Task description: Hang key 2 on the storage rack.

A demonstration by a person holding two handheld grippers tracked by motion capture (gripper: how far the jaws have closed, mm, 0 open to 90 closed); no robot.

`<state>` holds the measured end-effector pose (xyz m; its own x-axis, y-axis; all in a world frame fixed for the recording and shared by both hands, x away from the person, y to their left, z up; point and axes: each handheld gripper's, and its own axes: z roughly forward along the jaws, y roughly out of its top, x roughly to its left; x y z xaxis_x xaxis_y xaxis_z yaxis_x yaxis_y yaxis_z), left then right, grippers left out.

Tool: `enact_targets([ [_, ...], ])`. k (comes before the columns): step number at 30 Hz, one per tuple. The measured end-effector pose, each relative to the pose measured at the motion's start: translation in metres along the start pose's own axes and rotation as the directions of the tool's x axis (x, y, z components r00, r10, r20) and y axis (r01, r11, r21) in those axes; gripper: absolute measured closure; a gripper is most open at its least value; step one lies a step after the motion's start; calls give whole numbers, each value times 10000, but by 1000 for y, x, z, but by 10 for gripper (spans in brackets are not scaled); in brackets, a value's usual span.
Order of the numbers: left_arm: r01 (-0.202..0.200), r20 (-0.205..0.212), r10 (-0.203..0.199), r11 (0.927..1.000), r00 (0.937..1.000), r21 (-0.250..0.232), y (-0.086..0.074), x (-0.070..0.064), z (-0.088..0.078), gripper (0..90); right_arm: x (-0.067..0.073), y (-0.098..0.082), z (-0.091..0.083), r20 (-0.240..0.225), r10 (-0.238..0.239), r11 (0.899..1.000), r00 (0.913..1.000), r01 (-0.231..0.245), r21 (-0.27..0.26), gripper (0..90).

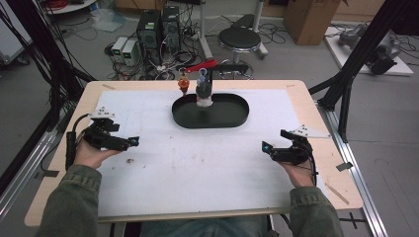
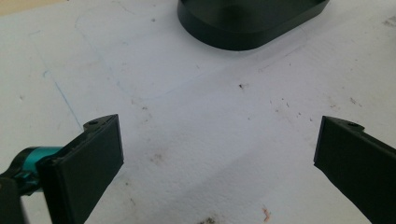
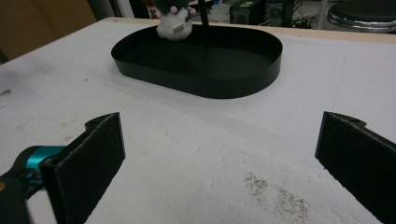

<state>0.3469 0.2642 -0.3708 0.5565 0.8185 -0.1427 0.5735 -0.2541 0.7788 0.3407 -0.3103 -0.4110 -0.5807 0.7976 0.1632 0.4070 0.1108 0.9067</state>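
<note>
**Both grippers open and idle on the white mat, tray at the far centre**

Setup: wooden table (image 1: 316, 118) covered by a white mat (image 1: 197, 163), stained in places (brownish specks show in both gripper views). A black oval tray (image 1: 210, 111) sits on the mat at the far middle. Its rim is low and its floor looks bare apart from one item.

In the tray: a small white figurine (image 1: 203, 100) at the far left part, touching or just beside a thin black upright post (image 1: 207, 79). In the right gripper view the figurine (image 3: 173, 23) shows pink spots; finer detail cannot be made out. Just beyond the tray's far-left rim hangs or stands a small orange object (image 1: 183, 85); which one, I cannot tell. A red piece (image 1: 201, 66) shows near the top of the post.

Left gripper (image 1: 134, 142): held in the person's left hand (image 1: 91, 152) at the mat's left side, well apart from the tray. Jaws spread wide in its own view, with only mat between them.

Right gripper (image 1: 267, 147): held in the right hand (image 1: 299, 170) at the mat's right side, pointed inward. Jaws likewise wide apart, gripping nothing, with the tray (image 3: 201, 60) ahead of them.

Both sleeves (image 1: 69, 202) are olive green.
</note>
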Motion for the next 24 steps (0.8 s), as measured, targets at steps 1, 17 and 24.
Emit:
enact_targets([
  [1,55,-20,-55,10000,10000,-24,-4,1,-1,18,0,0,1,-4,-123,9999,9999,123,-12,6],
  [17,685,-614,-763,9903,9952,-1209,-58,19,-33,17,0,0,2,0,-129,9999,9999,129,56,6],
  [24,1035,-799,-1198,9774,9896,-1844,-78,25,-47,18,1,-1,2,-4,-25,9999,10000,25,130,6],
])
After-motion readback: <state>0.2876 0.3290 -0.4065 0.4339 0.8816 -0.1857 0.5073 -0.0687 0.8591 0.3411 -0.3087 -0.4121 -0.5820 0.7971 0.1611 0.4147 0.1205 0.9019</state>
